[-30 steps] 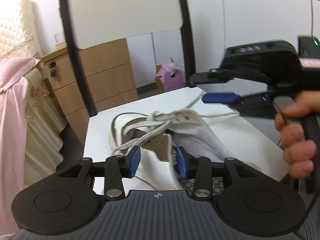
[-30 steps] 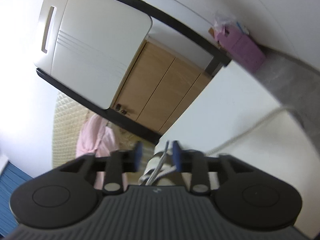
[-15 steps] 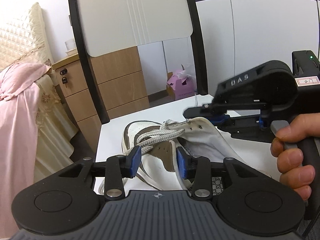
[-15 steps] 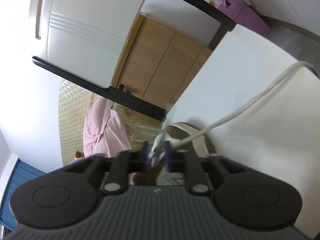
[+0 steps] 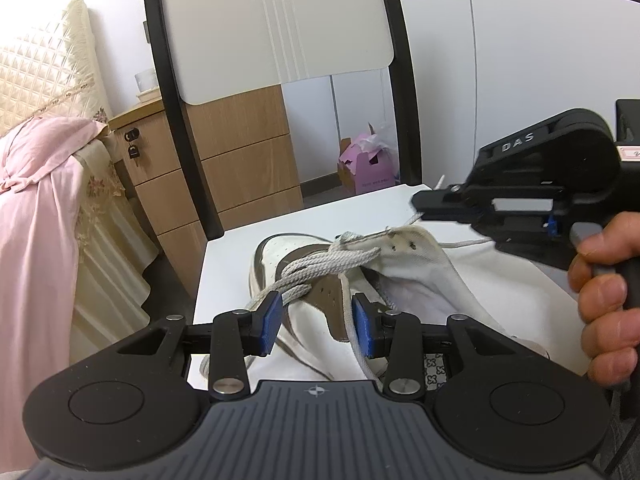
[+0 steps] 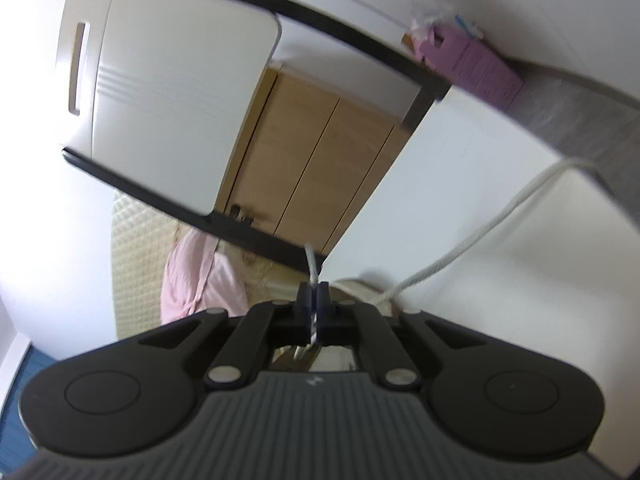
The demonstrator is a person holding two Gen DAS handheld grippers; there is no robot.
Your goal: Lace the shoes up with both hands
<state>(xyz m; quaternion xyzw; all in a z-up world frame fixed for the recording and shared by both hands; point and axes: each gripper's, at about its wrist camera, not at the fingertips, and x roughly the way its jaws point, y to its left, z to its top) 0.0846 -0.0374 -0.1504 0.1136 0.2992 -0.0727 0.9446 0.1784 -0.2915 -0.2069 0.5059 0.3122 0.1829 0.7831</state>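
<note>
Woven cloth lace, matt wooden drawers

White shoe with brown panels lay on its side on the white tabletop, toe pointing away, collar flopped open. Grey-white lace was bunched in loose crossings over the tongue; one end was pinched taut, another strand trailed across the tabletop.

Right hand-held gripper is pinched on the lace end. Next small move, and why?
Probably draw the right hand-held gripper away from the shoe to take up slack. Its jaws are shut on the lace tip, while the lace trails loose across the white table. The left hand-held gripper straddles the shoe's collar to steady it.
</note>
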